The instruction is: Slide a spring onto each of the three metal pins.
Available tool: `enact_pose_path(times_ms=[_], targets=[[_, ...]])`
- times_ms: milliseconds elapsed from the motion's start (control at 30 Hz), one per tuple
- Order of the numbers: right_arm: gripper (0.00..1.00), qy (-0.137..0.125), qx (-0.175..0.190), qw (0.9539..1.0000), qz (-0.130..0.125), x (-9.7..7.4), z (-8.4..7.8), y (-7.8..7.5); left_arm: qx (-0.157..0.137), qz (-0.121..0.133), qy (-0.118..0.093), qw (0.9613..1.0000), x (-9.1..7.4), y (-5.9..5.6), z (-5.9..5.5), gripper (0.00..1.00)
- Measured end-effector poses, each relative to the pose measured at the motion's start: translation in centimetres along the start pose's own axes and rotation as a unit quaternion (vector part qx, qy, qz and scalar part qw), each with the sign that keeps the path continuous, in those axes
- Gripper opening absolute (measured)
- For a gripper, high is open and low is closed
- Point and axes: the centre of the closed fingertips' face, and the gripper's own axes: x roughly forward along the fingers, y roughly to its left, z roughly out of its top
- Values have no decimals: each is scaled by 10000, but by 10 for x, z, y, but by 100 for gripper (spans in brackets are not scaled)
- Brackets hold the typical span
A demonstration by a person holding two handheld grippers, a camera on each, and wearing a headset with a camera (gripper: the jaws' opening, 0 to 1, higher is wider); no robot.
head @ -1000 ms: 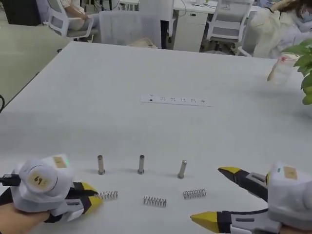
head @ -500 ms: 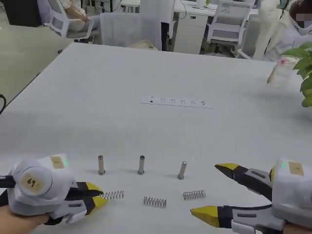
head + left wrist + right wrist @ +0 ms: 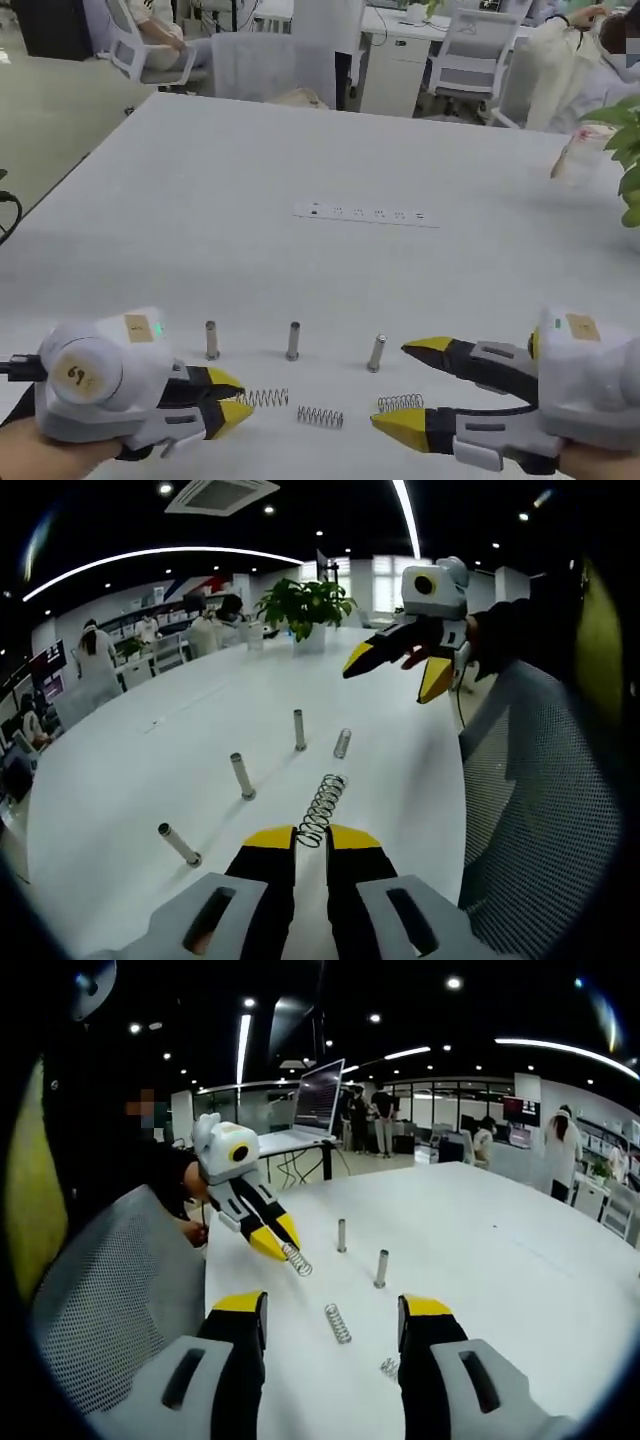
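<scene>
your left gripper (image 3: pixel 245 393) is now clenched on one end of the left spring (image 3: pixel 270 397) — a second ago that spring lay loose on the table (image 3: pixel 320 270) just beside the tips, and now it sticks out ahead of the closed jaws. behind it the three pins (image 3: pixel 293 341) stand upright and bare, so no spring is on yet. the middle spring (image 3: pixel 320 416) lies untouched where it was. on the right, your right gripper (image 3: pixel 390 384) has moved in, jaws spread wide and holding nothing — the right spring (image 3: pixel 400 402) lies on the table about between its tips. the first pickup looks done; threading it onto a pin comes next.
</scene>
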Motion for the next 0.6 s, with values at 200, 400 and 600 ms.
enact_pose_path(times_ms=[200,400,600], targets=[[44,65,-71,9996,253,12,3,11,87,-103,-131,9998,-1,-9,12,3],[41,5,-47,9989,475,21,8,21,165,-244,-303,9991,-3,-19,26,3],[38,-27,-35,9980,626,26,11,28,200,-372,-452,9981,-3,-26,35,3]])
